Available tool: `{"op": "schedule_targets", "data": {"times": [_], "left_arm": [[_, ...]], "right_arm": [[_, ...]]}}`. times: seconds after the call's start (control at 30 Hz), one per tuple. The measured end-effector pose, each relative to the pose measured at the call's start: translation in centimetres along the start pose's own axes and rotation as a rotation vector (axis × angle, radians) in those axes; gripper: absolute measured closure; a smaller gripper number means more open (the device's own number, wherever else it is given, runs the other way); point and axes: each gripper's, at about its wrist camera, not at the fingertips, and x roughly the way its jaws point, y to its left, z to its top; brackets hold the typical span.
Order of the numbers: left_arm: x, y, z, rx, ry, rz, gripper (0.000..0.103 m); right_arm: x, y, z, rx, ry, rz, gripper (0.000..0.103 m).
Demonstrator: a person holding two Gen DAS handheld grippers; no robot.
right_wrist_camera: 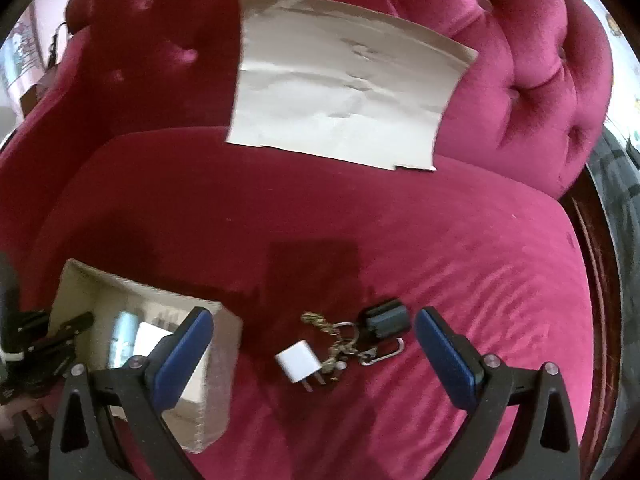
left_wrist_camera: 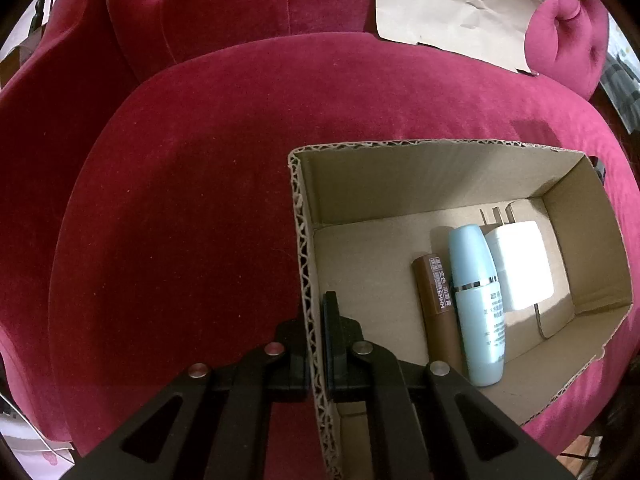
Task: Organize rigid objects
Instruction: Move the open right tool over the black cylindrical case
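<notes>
An open cardboard box (left_wrist_camera: pixel 572 208) sits on a red velvet sofa seat. Inside lie a brown tube (left_wrist_camera: pixel 438 308), a pale blue bottle (left_wrist_camera: pixel 476 304) and a white charger (left_wrist_camera: pixel 520 264). My left gripper (left_wrist_camera: pixel 318 328) is shut on the box's left wall. In the right wrist view the box (right_wrist_camera: pixel 224 320) is at lower left, with the left gripper (right_wrist_camera: pixel 60 332) on its far wall. My right gripper (right_wrist_camera: pixel 314 332) is open above a small white plug adapter (right_wrist_camera: pixel 298 362) and a black key fob with keyring and braided cord (right_wrist_camera: pixel 384 320) on the seat.
A creased sheet of brown paper (right_wrist_camera: pixel 340 80) leans on the tufted sofa back; it also shows in the left wrist view (left_wrist_camera: pixel 452 4). The sofa's wooden edge (right_wrist_camera: pixel 596 280) runs down the right side.
</notes>
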Motion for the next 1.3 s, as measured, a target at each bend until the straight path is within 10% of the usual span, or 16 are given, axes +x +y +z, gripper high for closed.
{"op": "schedule_targets", "data": {"times": [1.2,1.3], "left_arm": [[-0.1,0.1,0.1,0.01,-0.002,-0.005,0.098],[-0.1,0.1,0.2,0.01,-0.001,-0.003,0.098]], "right_arm": [[11.5,-8.3,-2.4,0.166,0.134,-0.051,0.002],[11.0,-8.1,-2.4,0.165,0.116,-0.05,0.018]]}}
